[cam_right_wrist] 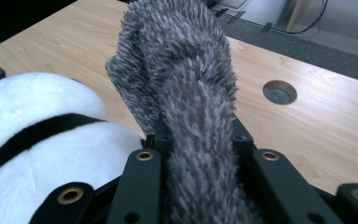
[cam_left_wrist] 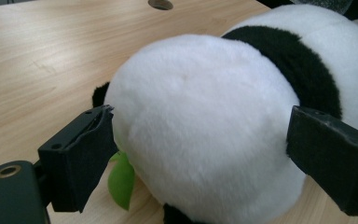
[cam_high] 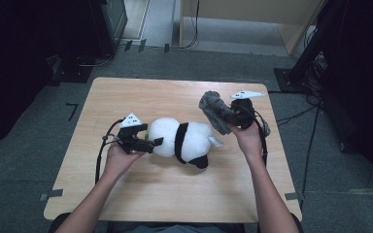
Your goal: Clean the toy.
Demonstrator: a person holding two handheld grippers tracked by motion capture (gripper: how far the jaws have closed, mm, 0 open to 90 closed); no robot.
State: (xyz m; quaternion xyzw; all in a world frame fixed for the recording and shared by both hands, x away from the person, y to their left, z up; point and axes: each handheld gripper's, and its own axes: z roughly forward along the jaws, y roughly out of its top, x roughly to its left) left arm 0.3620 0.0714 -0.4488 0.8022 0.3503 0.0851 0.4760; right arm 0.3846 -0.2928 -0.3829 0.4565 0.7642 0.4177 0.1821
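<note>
Between my right jaws sits the grey fuzzy cloth, pinched tight and lifted clear of the worktop; it stands up as a shaggy bunch just beyond the panda plush toy, at the black-limbed end of it. That half I judge done: the cloth is off the panda and in my grip. What is left, I'd guess, is to carry it somewhere or lay it down, and I can't tell where. At the panda's other end, my left jaws are spread wide around its round white end, pads standing off the fur, grasping nothing. A green scrap pokes out under the panda there. No box, bin or basket stands near the panda, so there are no contents to tell of.
</note>
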